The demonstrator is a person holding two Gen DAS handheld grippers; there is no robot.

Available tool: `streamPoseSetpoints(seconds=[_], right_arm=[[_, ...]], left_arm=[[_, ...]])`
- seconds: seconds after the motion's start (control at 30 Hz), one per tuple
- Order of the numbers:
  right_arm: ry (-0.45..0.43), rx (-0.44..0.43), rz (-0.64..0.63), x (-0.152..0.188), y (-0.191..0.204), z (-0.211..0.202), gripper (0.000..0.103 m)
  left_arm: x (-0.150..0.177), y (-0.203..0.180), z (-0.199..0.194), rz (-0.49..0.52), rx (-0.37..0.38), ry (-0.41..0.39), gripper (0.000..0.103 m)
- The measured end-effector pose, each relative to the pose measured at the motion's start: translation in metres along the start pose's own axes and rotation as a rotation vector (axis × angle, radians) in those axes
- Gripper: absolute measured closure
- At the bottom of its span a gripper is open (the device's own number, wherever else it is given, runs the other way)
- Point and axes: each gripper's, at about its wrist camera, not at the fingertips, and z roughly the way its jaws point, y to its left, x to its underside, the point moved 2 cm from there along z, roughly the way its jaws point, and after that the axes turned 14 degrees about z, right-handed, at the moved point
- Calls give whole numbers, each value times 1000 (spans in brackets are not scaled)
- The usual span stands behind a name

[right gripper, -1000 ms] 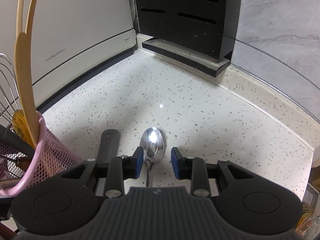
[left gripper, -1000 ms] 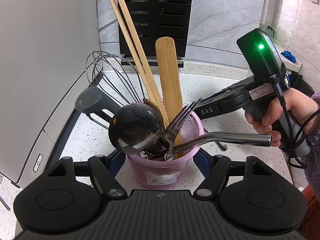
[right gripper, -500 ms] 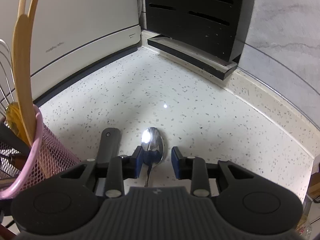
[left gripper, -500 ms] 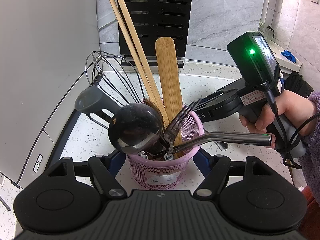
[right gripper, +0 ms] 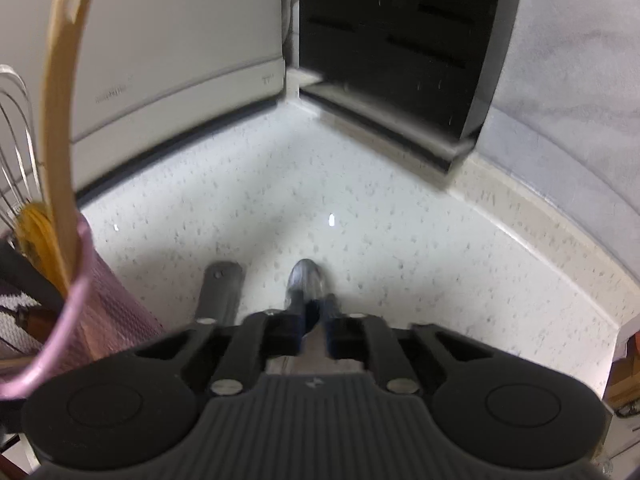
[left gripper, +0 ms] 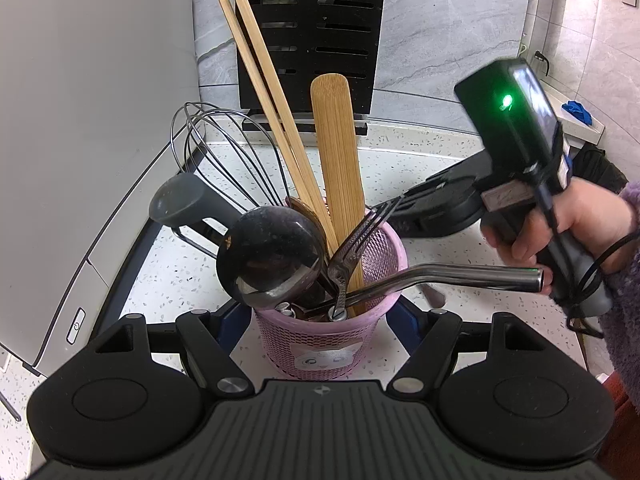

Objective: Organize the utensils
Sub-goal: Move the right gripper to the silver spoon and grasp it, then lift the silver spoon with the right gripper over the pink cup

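Observation:
My left gripper point(left gripper: 318, 314) has its blue pads against both sides of a pink mesh utensil holder point(left gripper: 320, 344) on the counter. The holder carries bamboo chopsticks point(left gripper: 264, 92), a wooden spatula point(left gripper: 336, 152), a wire whisk point(left gripper: 216, 148), a dark ladle point(left gripper: 272, 256), a fork point(left gripper: 360, 236) and a bent steel handle point(left gripper: 460, 274). Just right of the holder point(right gripper: 100, 300), my right gripper point(right gripper: 314, 316) is shut on the neck of a metal spoon point(right gripper: 306, 280), whose bowl sticks out past the pads. The right wrist picture is blurred.
A dark grey handle point(right gripper: 220, 288) lies on the speckled counter point(right gripper: 380, 220) left of the spoon. A white appliance point(left gripper: 80, 140) stands at the left and a black slotted knife block point(left gripper: 308, 32) in the corner. A person's hand point(left gripper: 560, 232) holds the right gripper.
The right gripper's jaws have closed on the spoon, which lay between them before. In the left wrist view the right gripper has shifted and tilted slightly. The left gripper and holder have not moved.

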Motion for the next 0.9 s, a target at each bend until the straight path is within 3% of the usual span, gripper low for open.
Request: streamPoseSetpoints(seconds=[0.57, 0.9], right_arm=[[-7, -54, 31, -4, 0, -23, 103], [-97, -99, 65, -9, -6, -62, 103]], left_arm=[[0, 0, 0, 0, 0, 0, 18], [0, 0, 0, 0, 0, 0, 18]])
